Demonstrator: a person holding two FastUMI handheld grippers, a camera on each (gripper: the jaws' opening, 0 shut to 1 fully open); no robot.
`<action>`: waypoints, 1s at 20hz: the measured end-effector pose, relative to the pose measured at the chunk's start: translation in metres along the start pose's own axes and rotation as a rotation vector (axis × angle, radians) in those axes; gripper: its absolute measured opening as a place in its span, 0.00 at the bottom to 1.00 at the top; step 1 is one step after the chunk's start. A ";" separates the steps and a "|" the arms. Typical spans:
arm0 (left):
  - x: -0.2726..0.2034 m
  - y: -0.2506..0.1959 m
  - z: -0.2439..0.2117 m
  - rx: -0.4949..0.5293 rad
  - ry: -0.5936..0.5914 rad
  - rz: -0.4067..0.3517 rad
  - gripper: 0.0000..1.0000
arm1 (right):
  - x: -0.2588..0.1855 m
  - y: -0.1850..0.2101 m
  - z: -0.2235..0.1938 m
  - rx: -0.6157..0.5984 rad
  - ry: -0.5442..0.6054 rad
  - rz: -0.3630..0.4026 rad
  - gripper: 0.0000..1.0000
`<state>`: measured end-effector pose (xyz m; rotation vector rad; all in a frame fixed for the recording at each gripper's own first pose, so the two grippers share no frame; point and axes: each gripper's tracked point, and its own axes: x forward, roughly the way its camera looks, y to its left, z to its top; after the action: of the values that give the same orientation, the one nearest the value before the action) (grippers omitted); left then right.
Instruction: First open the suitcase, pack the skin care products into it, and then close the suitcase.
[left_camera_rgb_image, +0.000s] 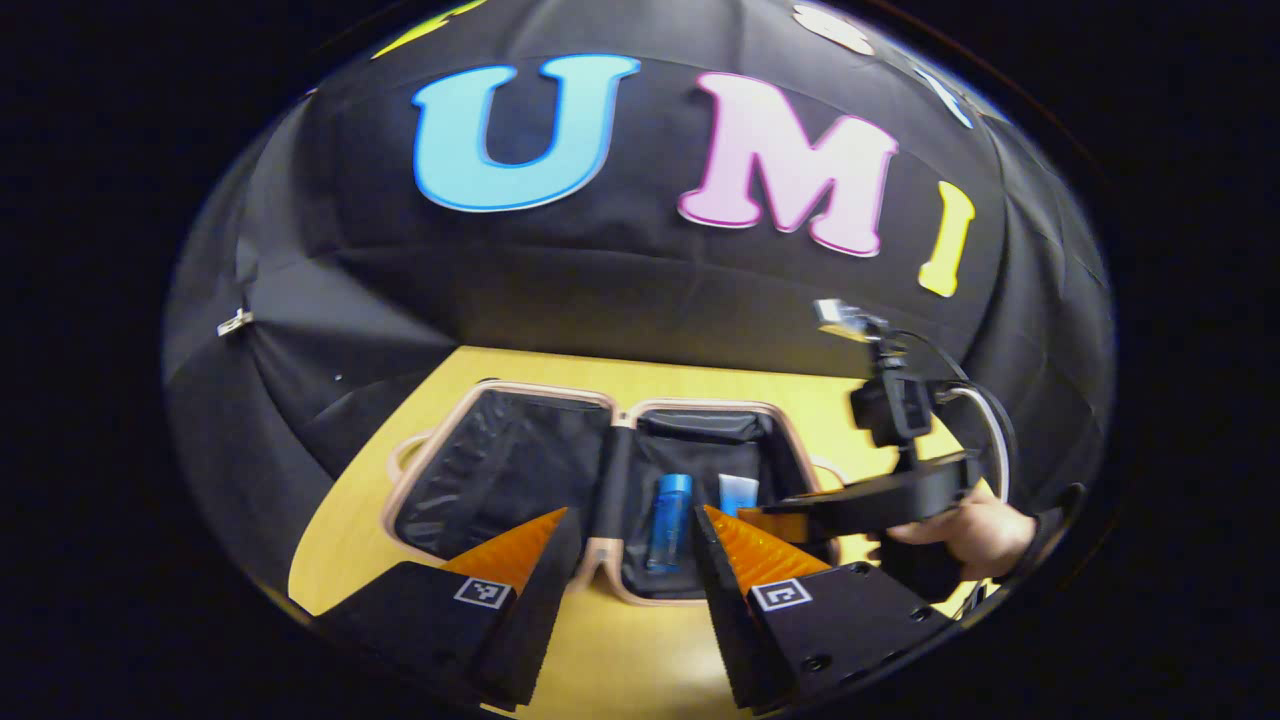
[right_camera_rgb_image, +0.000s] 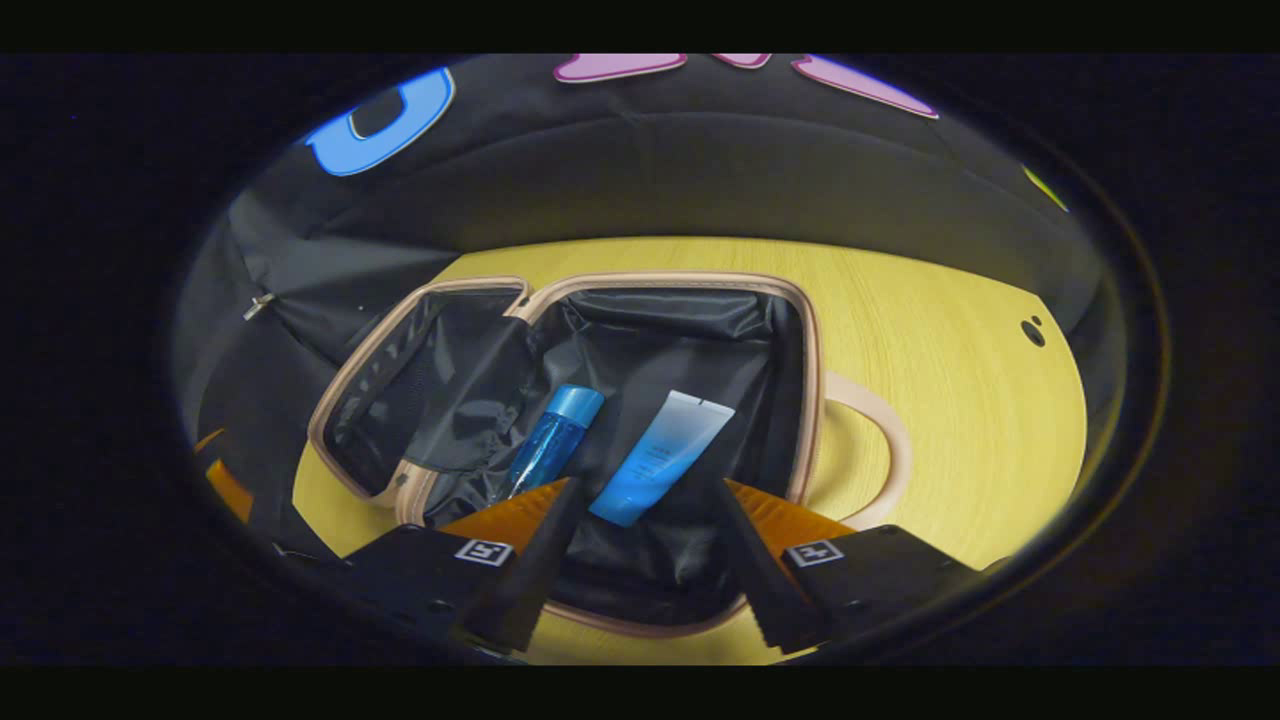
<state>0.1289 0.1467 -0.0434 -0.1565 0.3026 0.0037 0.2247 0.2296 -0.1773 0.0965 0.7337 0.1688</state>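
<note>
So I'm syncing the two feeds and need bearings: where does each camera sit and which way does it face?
Left gripper view: rides the left tool, looking forward and down over the open suitcase on the yellow table; its own two fingers show at the bottom, plus the right tool and the hand holding it.
Right gripper view: rides the right tool, closer above the suitcase; its own fingers show at the bottom.
Shared: suitcase, blue bottle, blue tube, table.
</note>
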 end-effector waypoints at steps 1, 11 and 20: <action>0.005 0.020 0.000 -0.015 0.011 0.014 0.77 | -0.010 0.001 0.005 -0.015 -0.030 0.011 0.81; 0.104 0.215 0.005 -0.371 0.066 0.106 0.96 | -0.136 -0.012 0.035 -0.104 -0.339 0.047 0.97; 0.189 0.283 -0.028 -0.887 0.162 0.090 0.96 | -0.183 -0.087 -0.024 -0.082 -0.266 -0.090 0.98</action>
<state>0.2928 0.4178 -0.1693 -1.0272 0.4542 0.2180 0.0857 0.1105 -0.0878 0.0067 0.4646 0.0972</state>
